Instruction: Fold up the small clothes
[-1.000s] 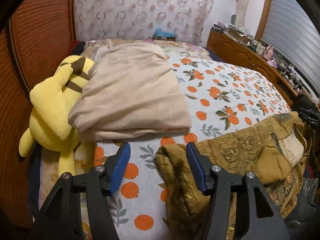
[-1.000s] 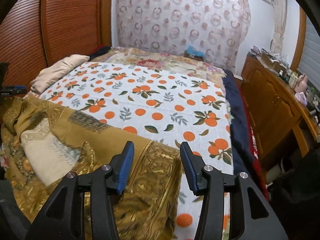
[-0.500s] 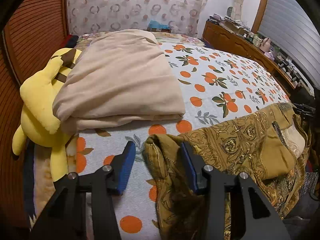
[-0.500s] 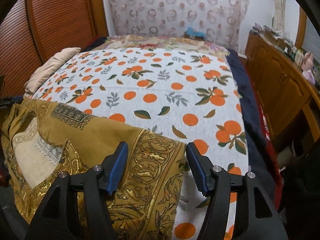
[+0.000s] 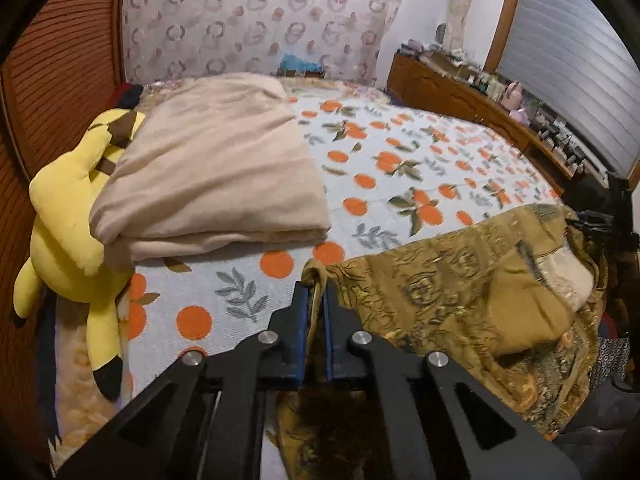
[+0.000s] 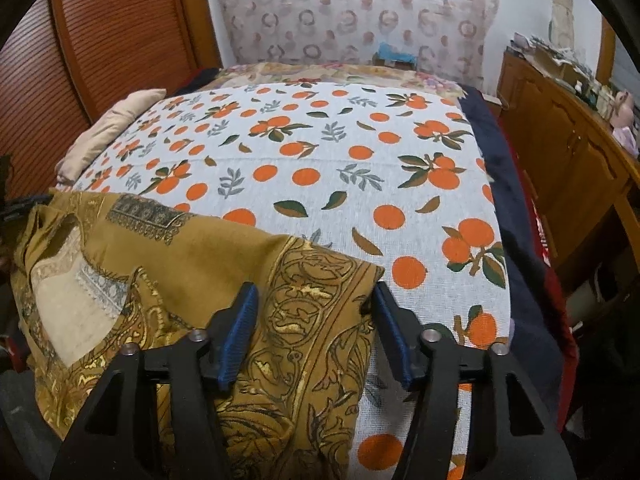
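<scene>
A mustard-gold patterned garment (image 5: pixel 460 292) lies across the near edge of the bed, partly hanging off it. In the left wrist view my left gripper (image 5: pixel 314 296) is shut on the garment's left corner, and the cloth bunches up between the blue pads. In the right wrist view the same garment (image 6: pixel 192 256) spreads to the left. Its right corner lies between the fingers of my right gripper (image 6: pixel 316 300), whose jaws are closing. A gap still shows along the pads, and the cloth there lies flat and unpinched.
A folded beige blanket (image 5: pixel 216 172) and a yellow plush toy (image 5: pixel 68 216) lie on the left of the orange-print bedsheet (image 6: pixel 360 152). A dark blue cover (image 6: pixel 508 208) edges the bed's right side. Beyond it stands a wooden dresser (image 6: pixel 560 140).
My left gripper has shut on the garment's left corner. My right gripper sank over the right corner, widened a little, then narrowed again.
</scene>
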Demonstrator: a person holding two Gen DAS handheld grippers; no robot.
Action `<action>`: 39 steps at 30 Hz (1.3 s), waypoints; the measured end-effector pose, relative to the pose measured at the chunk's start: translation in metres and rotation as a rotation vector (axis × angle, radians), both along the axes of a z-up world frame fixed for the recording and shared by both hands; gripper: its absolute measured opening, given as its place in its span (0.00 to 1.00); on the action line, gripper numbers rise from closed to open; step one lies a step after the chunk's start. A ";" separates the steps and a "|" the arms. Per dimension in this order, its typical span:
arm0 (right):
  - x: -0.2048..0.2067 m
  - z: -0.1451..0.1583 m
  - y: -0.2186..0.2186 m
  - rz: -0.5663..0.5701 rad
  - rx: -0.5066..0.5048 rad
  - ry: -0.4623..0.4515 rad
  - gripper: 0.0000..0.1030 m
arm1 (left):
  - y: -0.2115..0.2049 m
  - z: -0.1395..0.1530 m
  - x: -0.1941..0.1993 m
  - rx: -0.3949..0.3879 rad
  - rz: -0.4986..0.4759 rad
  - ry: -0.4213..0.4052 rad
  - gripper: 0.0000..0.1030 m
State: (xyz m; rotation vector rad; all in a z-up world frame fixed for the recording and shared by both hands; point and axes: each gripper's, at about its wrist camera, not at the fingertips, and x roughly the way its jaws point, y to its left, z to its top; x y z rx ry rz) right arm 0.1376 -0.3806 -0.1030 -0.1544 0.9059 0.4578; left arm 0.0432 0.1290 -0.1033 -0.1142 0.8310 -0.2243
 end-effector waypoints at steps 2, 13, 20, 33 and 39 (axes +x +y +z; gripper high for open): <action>-0.003 0.001 0.003 0.030 0.011 0.008 0.22 | -0.001 0.009 -0.006 -0.005 0.016 -0.038 0.02; -0.062 0.088 0.006 0.070 0.098 -0.242 0.06 | -0.015 0.109 -0.065 -0.070 -0.011 -0.345 0.02; -0.096 0.180 0.005 0.103 0.101 -0.413 0.06 | -0.010 0.175 -0.087 -0.103 -0.015 -0.497 0.02; -0.050 0.338 0.024 0.070 0.046 -0.652 0.06 | 0.022 0.300 -0.001 0.006 0.096 -0.618 0.03; 0.113 0.285 0.046 -0.114 -0.077 -0.535 0.19 | 0.031 0.236 0.137 0.124 0.209 -0.434 0.23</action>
